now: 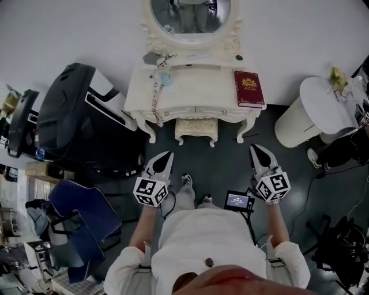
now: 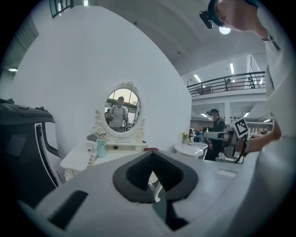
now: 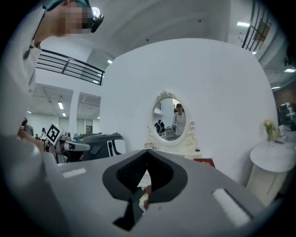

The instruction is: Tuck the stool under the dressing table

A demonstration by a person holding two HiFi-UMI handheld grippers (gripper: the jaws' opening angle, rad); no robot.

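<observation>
Cream-white and carved, the dressing table (image 1: pixel 196 86) stands against a plain white wall, its oval mirror (image 1: pixel 190 14) rising behind it. The matching stool (image 1: pixel 196 130) sits in the knee space between the table's legs. Only its padded front edge and two front legs show below the drawer front, and from this steep angle it is hard to judge how far in it goes. A dark red book (image 1: pixel 249 88) lies on the right end of the tabletop, and a beaded strand (image 1: pixel 154 95) hangs over the front edge on the left.

A person in a white shirt stands well back from the table, with a gripper held out in each hand. The left gripper (image 1: pixel 164 159) and the right gripper (image 1: pixel 259 154) both point toward the table, well apart from each other and touching nothing. Each has its jaws pressed together, with nothing between them.

A bulky black massage chair (image 1: pixel 69 112) stands left of the table, and a round white side table (image 1: pixel 314 109) stands to its right.
</observation>
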